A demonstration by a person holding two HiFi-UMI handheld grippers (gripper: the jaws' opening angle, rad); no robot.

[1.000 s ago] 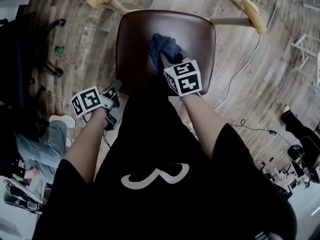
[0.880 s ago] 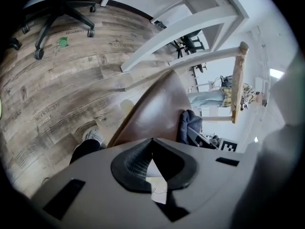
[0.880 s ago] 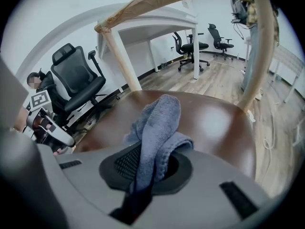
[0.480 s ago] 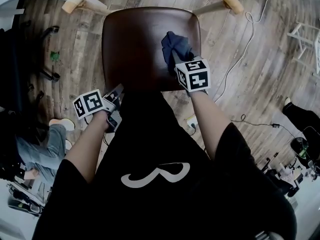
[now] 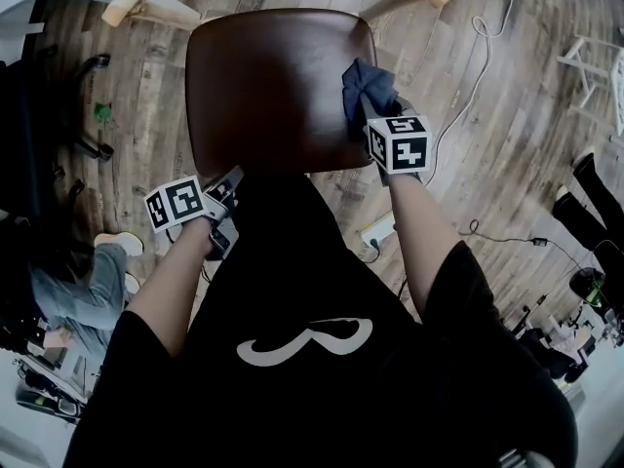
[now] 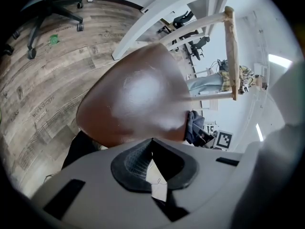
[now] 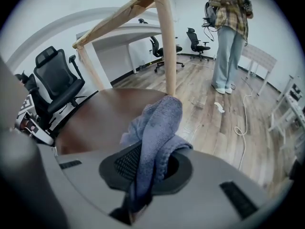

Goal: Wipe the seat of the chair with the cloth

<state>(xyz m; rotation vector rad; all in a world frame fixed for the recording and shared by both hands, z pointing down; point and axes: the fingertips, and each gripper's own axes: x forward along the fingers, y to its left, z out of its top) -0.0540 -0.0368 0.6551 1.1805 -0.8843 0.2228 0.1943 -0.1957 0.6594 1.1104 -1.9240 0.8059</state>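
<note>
The right gripper [image 7: 147,171] has its jaws clamped on the blue-grey cloth [image 7: 155,128]. A fold of the cloth runs down between the pads, and the rest bunches up past the tips. In the head view the cloth [image 5: 369,86] sits at the right edge of the brown chair seat [image 5: 273,86], towards its far right corner, with the right gripper [image 5: 375,115] just behind it on the near side. Part of the cloth seems to hang over the edge, though the angle makes that hard to judge.

The left gripper [image 6: 153,166] has its jaws together with nothing between them. In the head view it hangs at the near left corner of the seat, its tips [image 5: 232,177] pointing at the near edge. Whether they touch the seat cannot be told.

The chair's pale wooden back post [image 7: 164,42] rises just beyond the cloth. On the plank floor [image 5: 487,154] to the right lies a white cable [image 5: 466,96]. A person in light trousers [image 7: 228,42] stands far off, and a black office chair [image 7: 55,80] stands to the left.
</note>
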